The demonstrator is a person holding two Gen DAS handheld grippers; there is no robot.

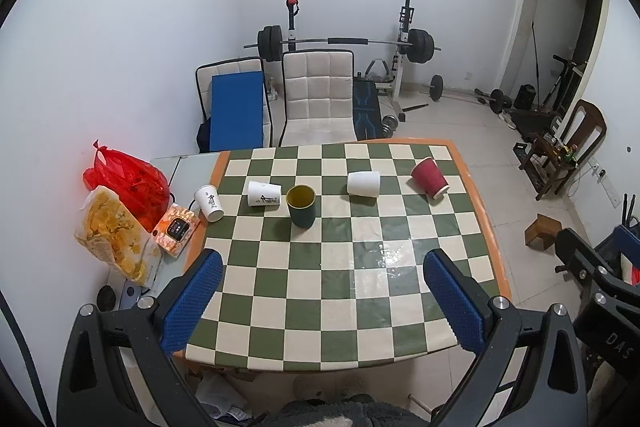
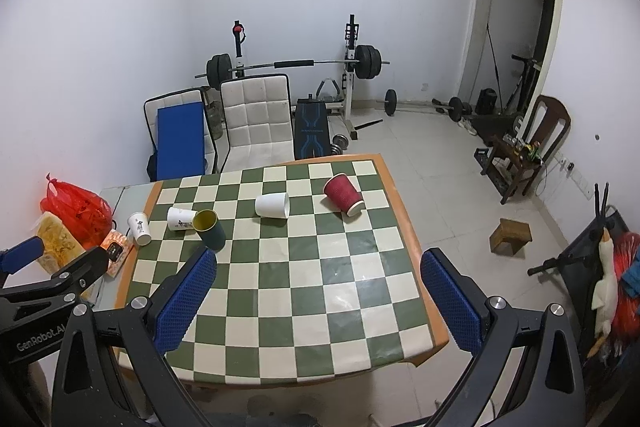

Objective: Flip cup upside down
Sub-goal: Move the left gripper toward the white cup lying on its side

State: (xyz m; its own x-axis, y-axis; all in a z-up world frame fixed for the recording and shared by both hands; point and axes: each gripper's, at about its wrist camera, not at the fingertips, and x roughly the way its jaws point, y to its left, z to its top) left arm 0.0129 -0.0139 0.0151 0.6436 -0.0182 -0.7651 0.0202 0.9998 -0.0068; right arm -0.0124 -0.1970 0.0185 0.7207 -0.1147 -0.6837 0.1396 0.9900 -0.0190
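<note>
A dark green cup (image 1: 301, 206) with a yellow inside stands upright on the checkered table (image 1: 360, 267); it also shows in the right wrist view (image 2: 209, 229). A plain white cup (image 1: 363, 183) (image 2: 273, 205) and a red ribbed cup (image 1: 430, 178) (image 2: 343, 194) lie on their sides. A printed white cup (image 1: 263, 193) (image 2: 180, 218) lies beside the green cup, another (image 1: 209, 202) (image 2: 139, 227) at the table's left edge. My left gripper (image 1: 320, 291) and right gripper (image 2: 320, 291) are open and empty, held above the table's near half.
A red bag (image 1: 128, 183), a yellow snack bag (image 1: 114, 235) and an orange box (image 1: 176, 229) sit on a side surface to the left. Two chairs (image 1: 316, 99) and a barbell rack (image 1: 344, 43) stand behind the table. A small wooden stool (image 2: 512, 237) is on the floor to the right.
</note>
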